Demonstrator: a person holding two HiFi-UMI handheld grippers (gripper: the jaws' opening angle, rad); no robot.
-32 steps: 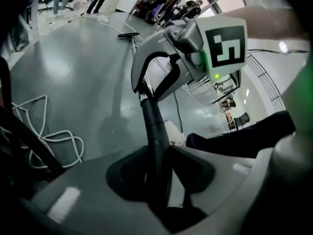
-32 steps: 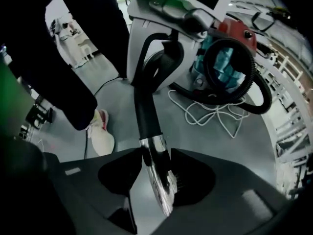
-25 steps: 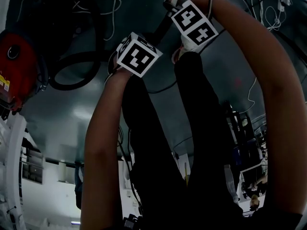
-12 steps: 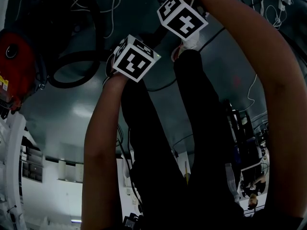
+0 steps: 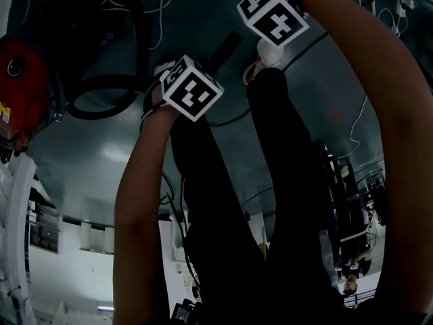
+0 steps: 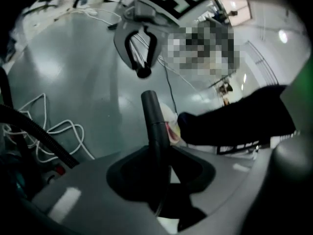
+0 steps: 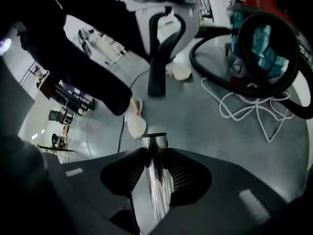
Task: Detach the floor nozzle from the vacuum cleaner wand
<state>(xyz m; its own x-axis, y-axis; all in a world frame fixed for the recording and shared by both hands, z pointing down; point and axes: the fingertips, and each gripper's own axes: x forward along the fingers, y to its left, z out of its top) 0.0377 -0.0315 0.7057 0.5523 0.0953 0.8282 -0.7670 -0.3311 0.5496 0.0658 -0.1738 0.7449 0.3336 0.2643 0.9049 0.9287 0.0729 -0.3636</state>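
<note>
In the left gripper view, my left gripper [image 6: 159, 153] is shut on the floor nozzle's black neck tube [image 6: 152, 119], whose open end stands free above the jaws. My right gripper [image 7: 154, 165] is shut on the shiny metal wand [image 7: 154, 148], and its cut end is bare too. Tube and wand are apart. The head view shows the left gripper [image 5: 191, 88] low at centre and the right gripper [image 5: 272, 19] above and to its right, with the black tube [image 5: 226, 47] between them. The nozzle's floor head is hidden.
The red vacuum body [image 5: 19, 80] with its coiled black hose [image 5: 125, 80] lies at the left on the grey floor; the right gripper view has it at upper right [image 7: 264, 38]. White cable loops [image 7: 249, 106] lie beside it. A person's legs and shoes [image 7: 134, 121] stand close.
The right gripper's cube swung left, then back up and right. The left gripper drifted slightly down and right. The gap between the two cubes is wider, and more black tube shows.
</note>
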